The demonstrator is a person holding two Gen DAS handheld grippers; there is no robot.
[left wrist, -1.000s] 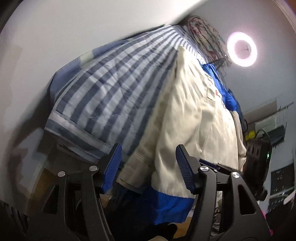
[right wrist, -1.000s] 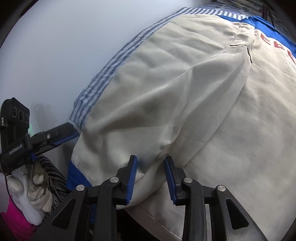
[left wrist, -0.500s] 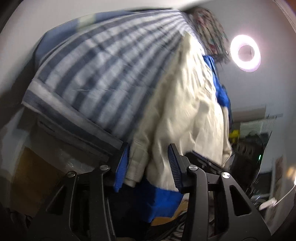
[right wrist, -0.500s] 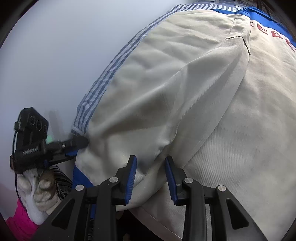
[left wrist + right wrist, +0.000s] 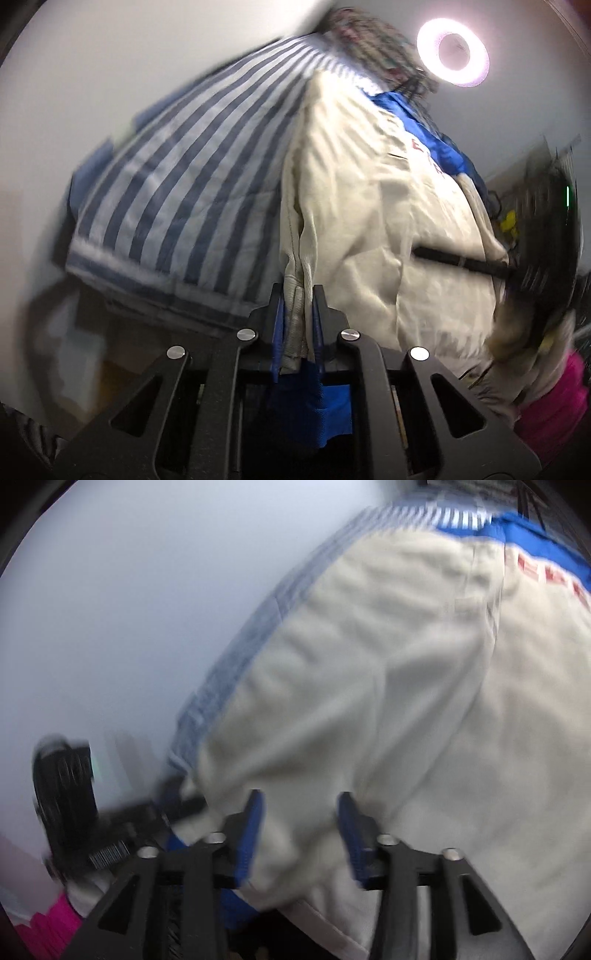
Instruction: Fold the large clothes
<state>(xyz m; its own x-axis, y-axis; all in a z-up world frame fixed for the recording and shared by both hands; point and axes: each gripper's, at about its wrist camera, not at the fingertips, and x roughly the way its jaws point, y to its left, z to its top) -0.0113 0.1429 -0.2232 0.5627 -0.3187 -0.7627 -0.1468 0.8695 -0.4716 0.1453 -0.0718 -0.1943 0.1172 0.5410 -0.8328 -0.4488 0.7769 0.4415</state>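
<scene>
A cream jacket (image 5: 369, 206) with blue trim and red letters lies spread on a blue-and-white striped bedspread (image 5: 192, 177). My left gripper (image 5: 298, 293) is at the jacket's near edge. Its jaws are closing and the blue pads pinch a cream ribbed cuff (image 5: 297, 314) between them. In the right wrist view the same jacket (image 5: 406, 701) fills the frame. My right gripper (image 5: 300, 798) hangs just over a fold of it. Its jaws are opening, with cloth between the pads but not pressed. The left gripper (image 5: 177, 801) shows blurred at the jacket's left edge.
A ring light (image 5: 453, 55) glows on the far wall above a patterned heap of cloth (image 5: 369, 40). The person's gloved hand and pink sleeve (image 5: 554, 398) show at the right. Cluttered shelves (image 5: 509, 218) stand behind. The bed's edge drops off below the stripes.
The left jaws have closed in on the cream cuff. The right jaws have widened off the fold that they pinched, and that gripper has risen. Both views are now blurred by motion.
</scene>
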